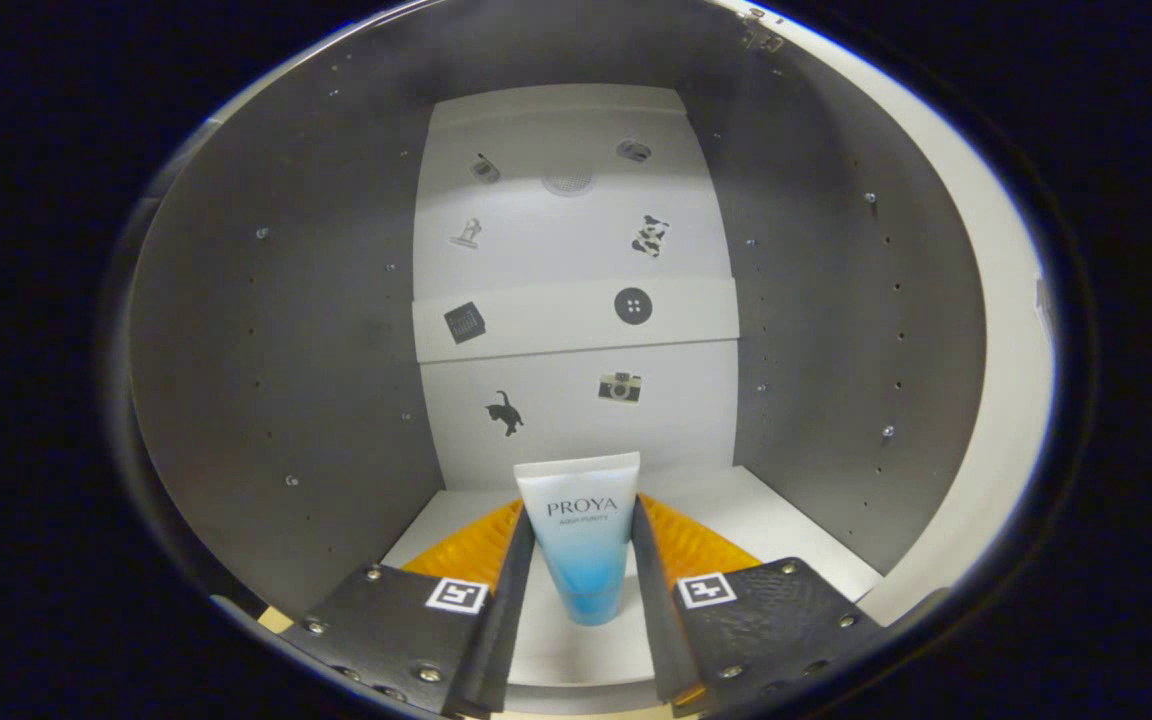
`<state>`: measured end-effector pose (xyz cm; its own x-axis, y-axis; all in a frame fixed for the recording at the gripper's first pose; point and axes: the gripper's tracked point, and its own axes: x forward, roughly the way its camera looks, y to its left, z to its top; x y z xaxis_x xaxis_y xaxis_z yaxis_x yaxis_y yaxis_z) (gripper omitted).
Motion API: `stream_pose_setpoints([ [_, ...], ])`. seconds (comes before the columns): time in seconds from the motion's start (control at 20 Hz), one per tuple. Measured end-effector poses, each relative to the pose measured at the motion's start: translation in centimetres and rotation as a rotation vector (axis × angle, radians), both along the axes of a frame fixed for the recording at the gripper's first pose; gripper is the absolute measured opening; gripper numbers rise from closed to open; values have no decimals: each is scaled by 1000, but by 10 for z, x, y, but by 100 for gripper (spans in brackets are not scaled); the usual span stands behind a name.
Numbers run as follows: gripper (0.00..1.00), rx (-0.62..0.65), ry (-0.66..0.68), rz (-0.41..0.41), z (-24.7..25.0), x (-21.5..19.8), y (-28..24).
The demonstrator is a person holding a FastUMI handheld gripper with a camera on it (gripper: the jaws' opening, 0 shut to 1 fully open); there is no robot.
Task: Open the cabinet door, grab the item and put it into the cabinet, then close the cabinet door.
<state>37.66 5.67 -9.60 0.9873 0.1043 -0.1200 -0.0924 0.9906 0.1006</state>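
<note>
Inside the cabinet: grey side walls left and right, both dotted with rows of small peg holes and a few screws. White back panel ahead, carrying small stickers: a cat, a camera, a button, a dark square, others higher up too small to name. White cabinet floor under me.

My gripper is part-spread, both fingers pressing the flanks of the white-and-blue tube, pinched between them. Tube stands cap down, flat crimped end up, its cap at or just above the floor; contact unclear. Nothing stands between tube and back panel.
</note>
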Motion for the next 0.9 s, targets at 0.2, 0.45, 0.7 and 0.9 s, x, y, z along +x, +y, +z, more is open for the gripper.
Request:
stream_pose_setpoints([
  [0.2, 75, 22, 11, -9, 0, 2, -3],
  [0.45, 98, 30, 10, -1, 8, -20, -4],
  [0.7, 99, 47, -18, 21, 32, -76, -6],
  [0.9, 99, 59, -29, 30, 52, -143, -17],
])
